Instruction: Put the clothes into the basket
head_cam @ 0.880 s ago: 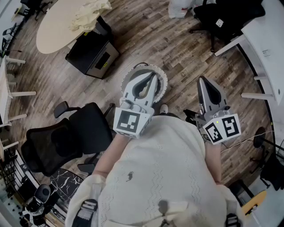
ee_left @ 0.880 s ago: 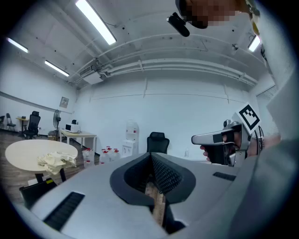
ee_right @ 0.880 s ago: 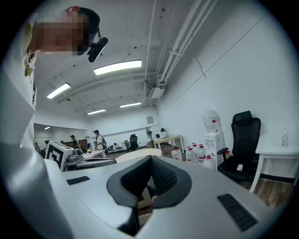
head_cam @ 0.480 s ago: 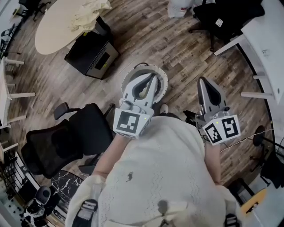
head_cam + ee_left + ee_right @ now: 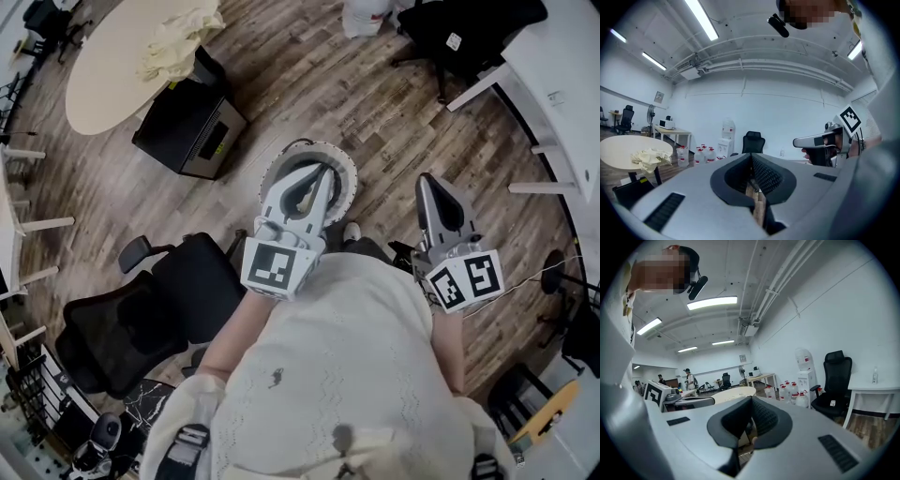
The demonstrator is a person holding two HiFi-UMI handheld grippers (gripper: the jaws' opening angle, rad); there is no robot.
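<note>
Basket point(image 5: 292, 150) still under left gripper point(image 5: 327, 172); right gripper point(image 5: 427, 181) unmoved; all fingers together

Head view looks steeply down at the floor point(image 5: 375, 112), both gripper views look out level and far, all three share the round tabletop point(image 5: 103, 66).
</note>
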